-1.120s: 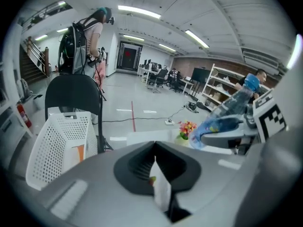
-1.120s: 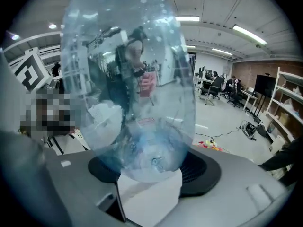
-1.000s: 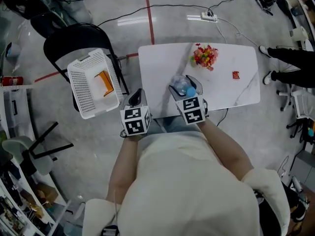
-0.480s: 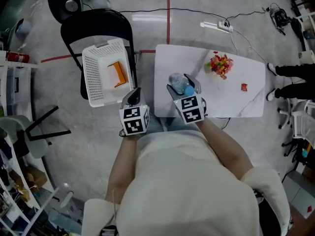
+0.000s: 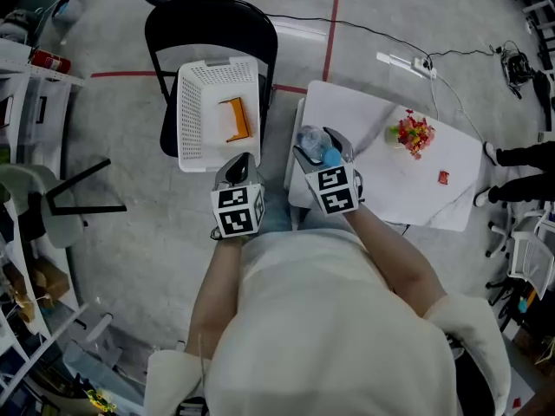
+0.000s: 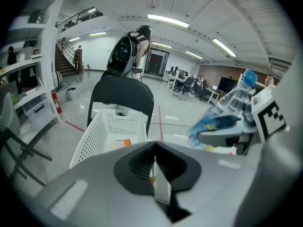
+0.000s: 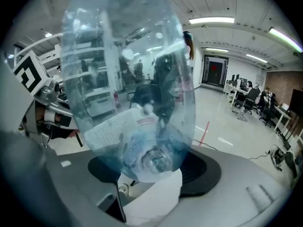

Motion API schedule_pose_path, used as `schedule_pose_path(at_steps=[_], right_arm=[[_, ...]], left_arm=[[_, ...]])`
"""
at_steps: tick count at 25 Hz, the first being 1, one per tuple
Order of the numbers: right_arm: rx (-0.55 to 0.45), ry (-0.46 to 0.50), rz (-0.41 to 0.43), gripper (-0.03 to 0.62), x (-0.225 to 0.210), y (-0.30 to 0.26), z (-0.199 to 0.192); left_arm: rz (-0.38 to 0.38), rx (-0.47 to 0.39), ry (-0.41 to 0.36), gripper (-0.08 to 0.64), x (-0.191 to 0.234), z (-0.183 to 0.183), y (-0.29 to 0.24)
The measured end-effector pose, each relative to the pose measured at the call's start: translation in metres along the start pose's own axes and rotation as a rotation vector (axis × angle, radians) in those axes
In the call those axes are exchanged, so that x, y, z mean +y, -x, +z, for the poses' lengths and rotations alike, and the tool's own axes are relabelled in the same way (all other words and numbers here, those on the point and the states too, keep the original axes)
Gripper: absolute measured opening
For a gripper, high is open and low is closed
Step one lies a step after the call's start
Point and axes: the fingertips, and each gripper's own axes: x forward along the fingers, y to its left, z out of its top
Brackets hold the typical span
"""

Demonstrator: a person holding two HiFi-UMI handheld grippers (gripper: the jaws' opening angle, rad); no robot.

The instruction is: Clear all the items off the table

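Note:
A clear plastic bottle (image 5: 314, 143) with a blue cap and blue label is held in my right gripper (image 5: 323, 152), which is shut on it above the white table's (image 5: 381, 189) left edge. In the right gripper view the bottle (image 7: 132, 89) fills the frame, its base toward the camera. My left gripper (image 5: 236, 170) is shut and holds nothing, just in front of a white perforated basket (image 5: 201, 111) on a black chair (image 5: 208, 24). An orange item (image 5: 234, 120) lies in the basket. The left gripper view shows the basket (image 6: 111, 131) ahead and the bottle (image 6: 227, 105) to the right.
A pile of colourful candies (image 5: 413, 133) and a small red packet (image 5: 443, 178) lie on the table. A power strip (image 5: 406, 62) and cables run over the floor behind it. Shelving (image 5: 30, 68) stands at the left, and a person's feet (image 5: 520, 154) show at the right edge.
Both grippers have swung left with the bottle. The basket and chair now lie straight ahead of the left gripper, and the table has slid to the right of the view.

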Motion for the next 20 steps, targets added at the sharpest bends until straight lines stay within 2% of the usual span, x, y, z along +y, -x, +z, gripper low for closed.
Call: schedule_pose_path(at_steps=[13,20], right_arm=[[0.016,0.078,0.104,0.330,0.053,-0.048,0.031],[0.036,0.126,0.160,0.330,0.085,-0.084,0.035]], left_arm=[[0.075,-0.005,0.081,0.009,0.059,-0.003,0.006],[0.101,0.010,0.123,0.009,0.089,-0.012,0.003]])
